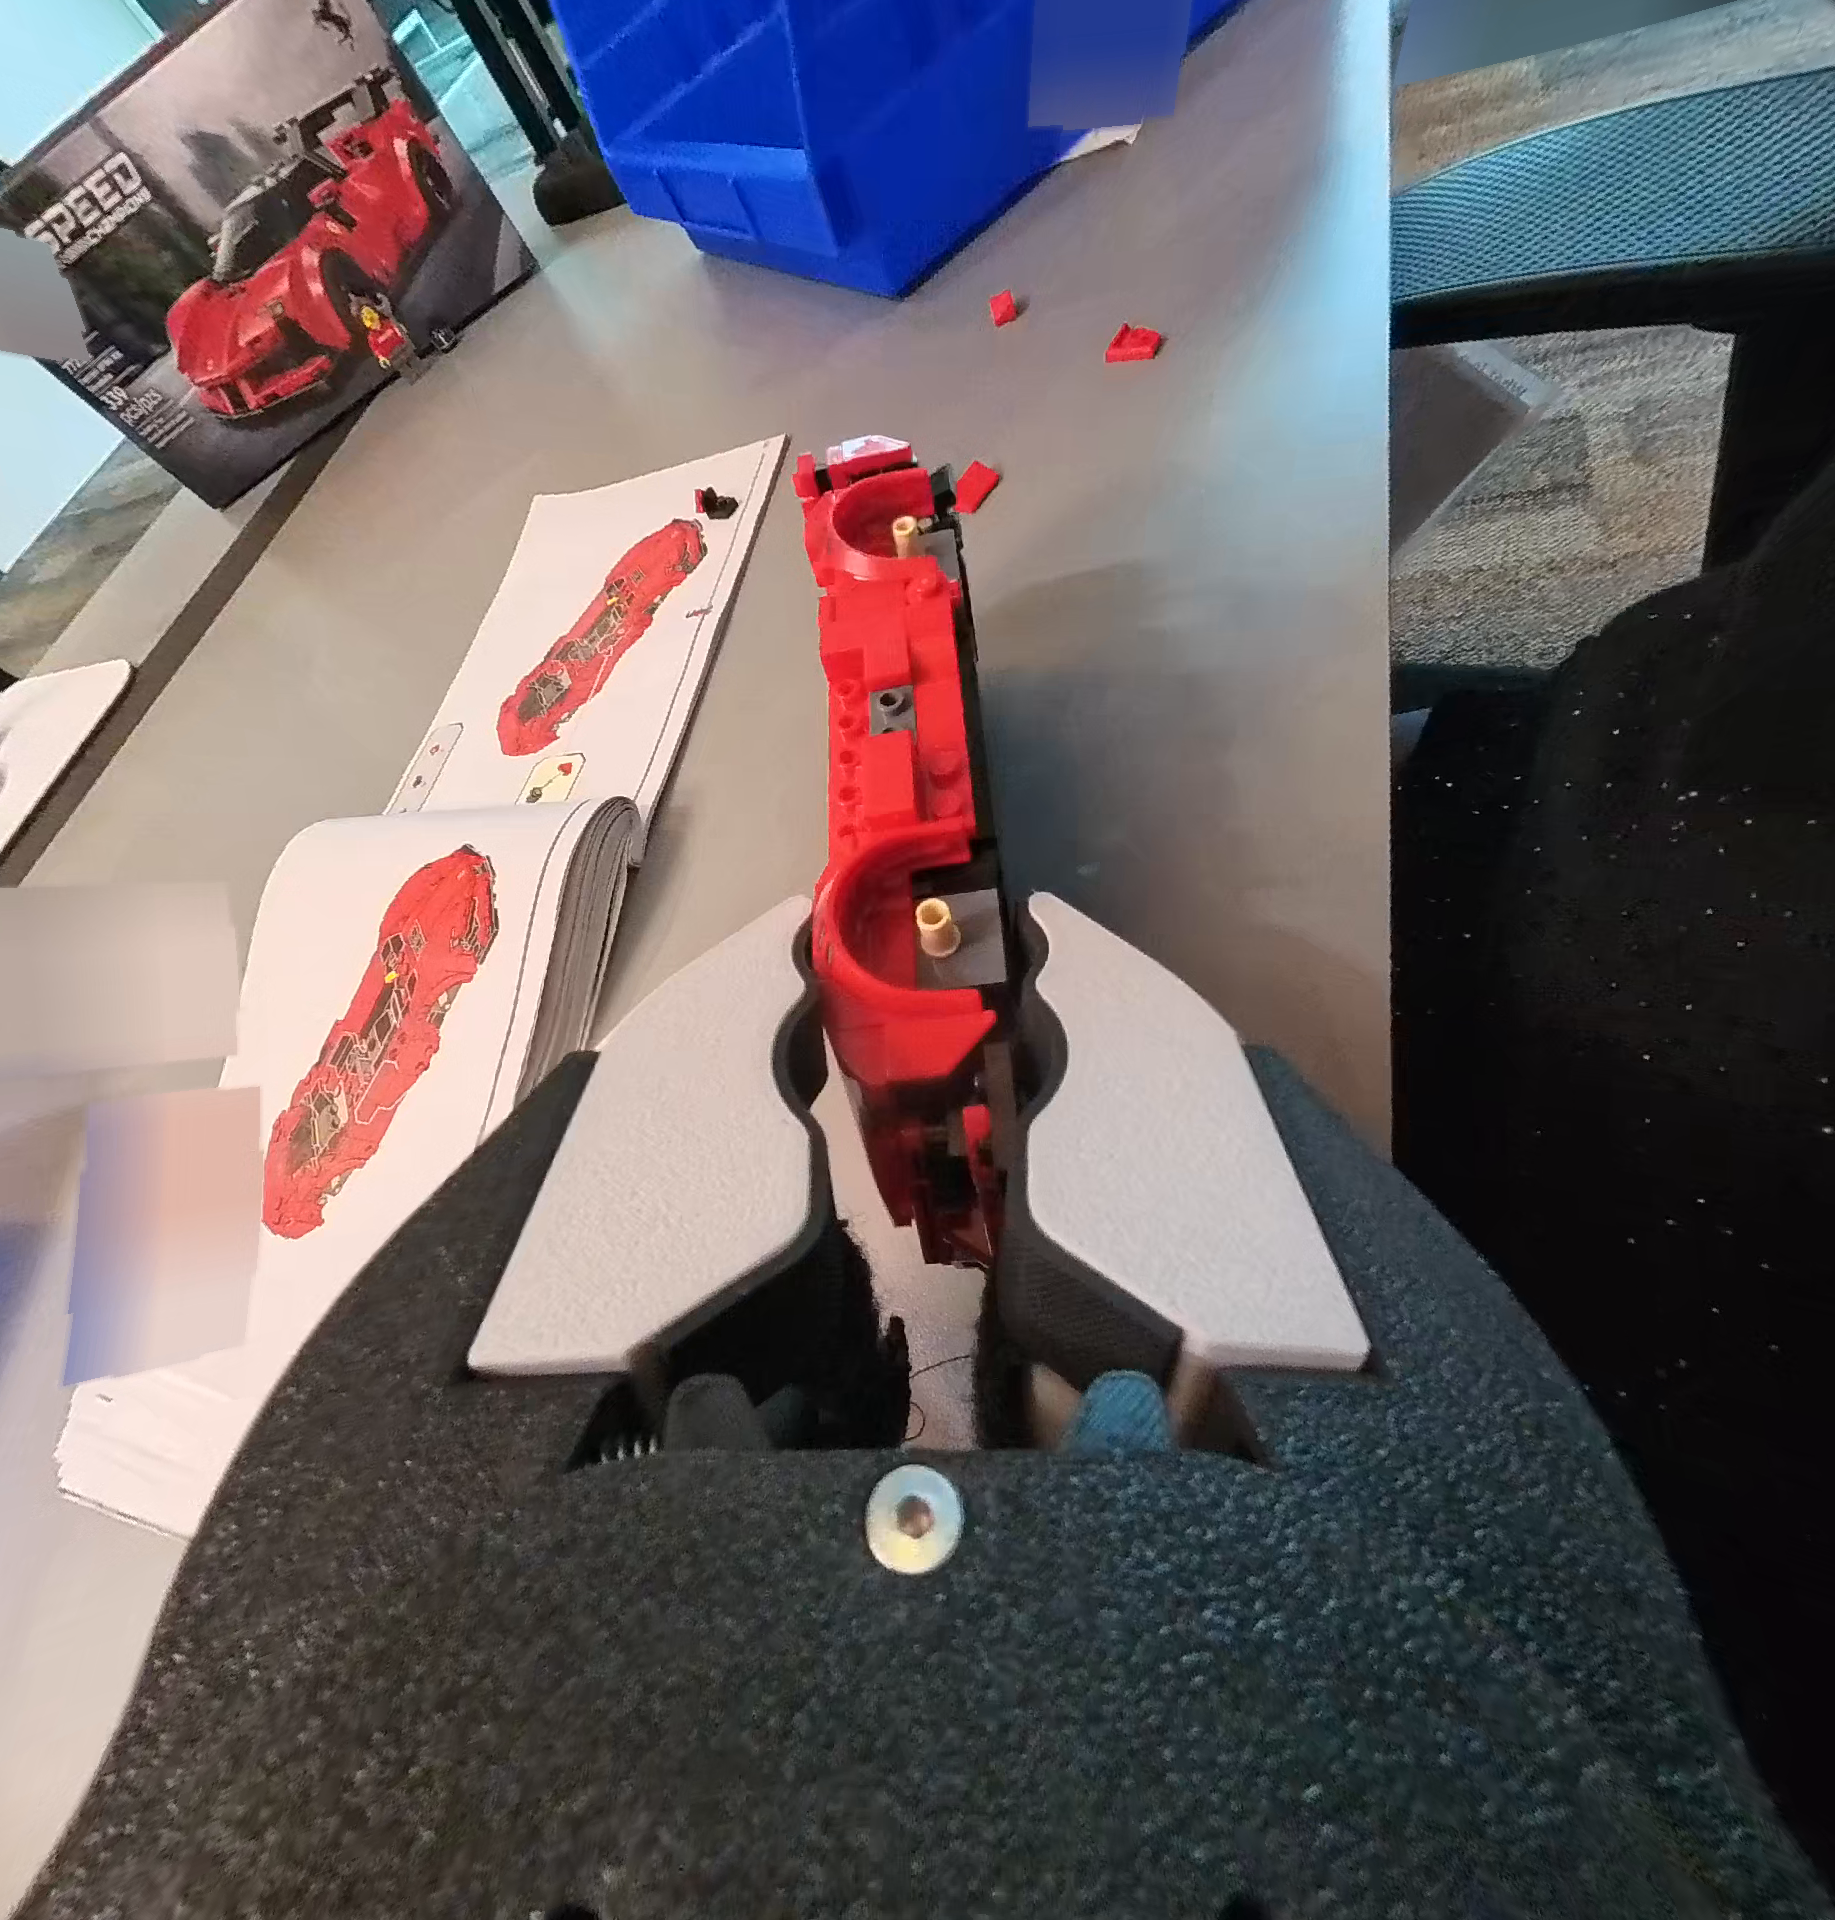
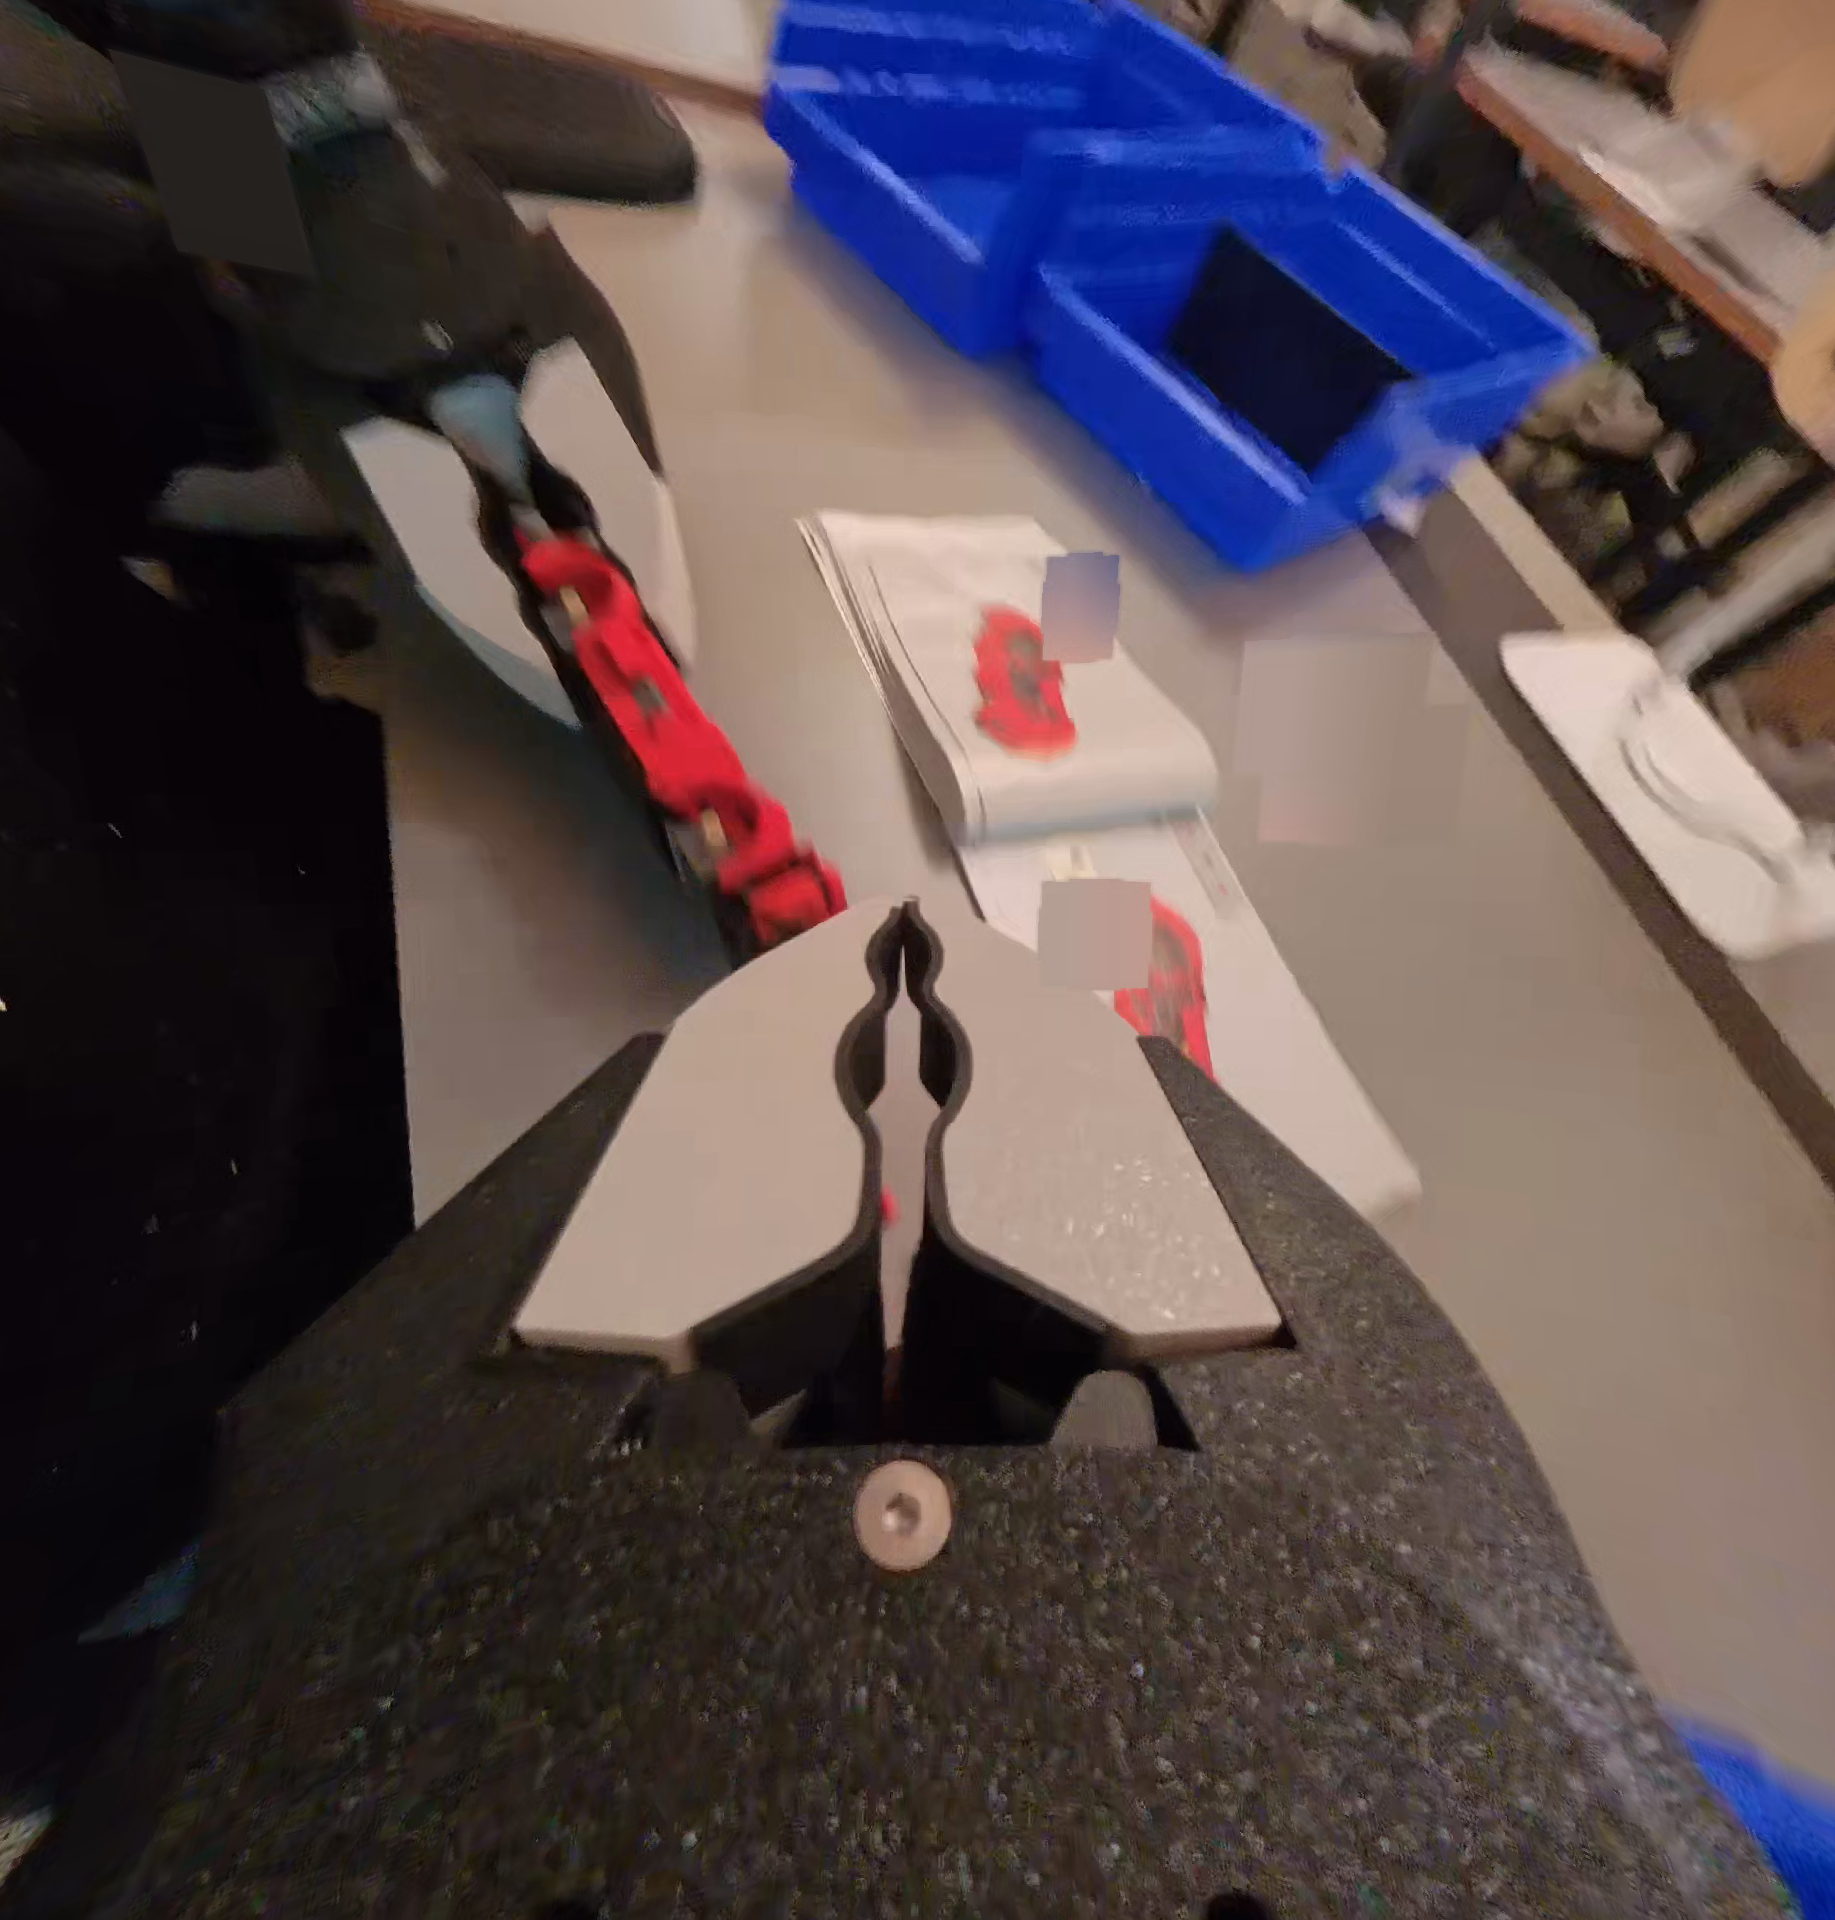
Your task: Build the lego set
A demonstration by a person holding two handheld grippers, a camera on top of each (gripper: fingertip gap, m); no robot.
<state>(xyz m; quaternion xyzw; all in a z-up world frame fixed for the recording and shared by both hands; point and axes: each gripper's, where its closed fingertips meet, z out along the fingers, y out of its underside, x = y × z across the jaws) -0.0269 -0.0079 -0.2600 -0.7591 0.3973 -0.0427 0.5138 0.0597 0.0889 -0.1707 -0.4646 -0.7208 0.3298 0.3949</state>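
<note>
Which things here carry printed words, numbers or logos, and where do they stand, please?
Lego box, upright at far left: large lettering, small print, an emblem; not quoted here.
Instruction booklet, open beside the red car build: tiny marks, too small to read.
Right wrist view: too blurred to read.

The dark set box (image 1: 248, 239), standing far left on the table (image 1: 1152, 644), bears large white lettering on its left side, small white numbers near its lower corner and a small dark emblem at the top. The open instruction booklet (image 1: 601, 665) shows tiny marks, perhaps print, too small to read. The right wrist view is too blurred to show any writing.
</note>
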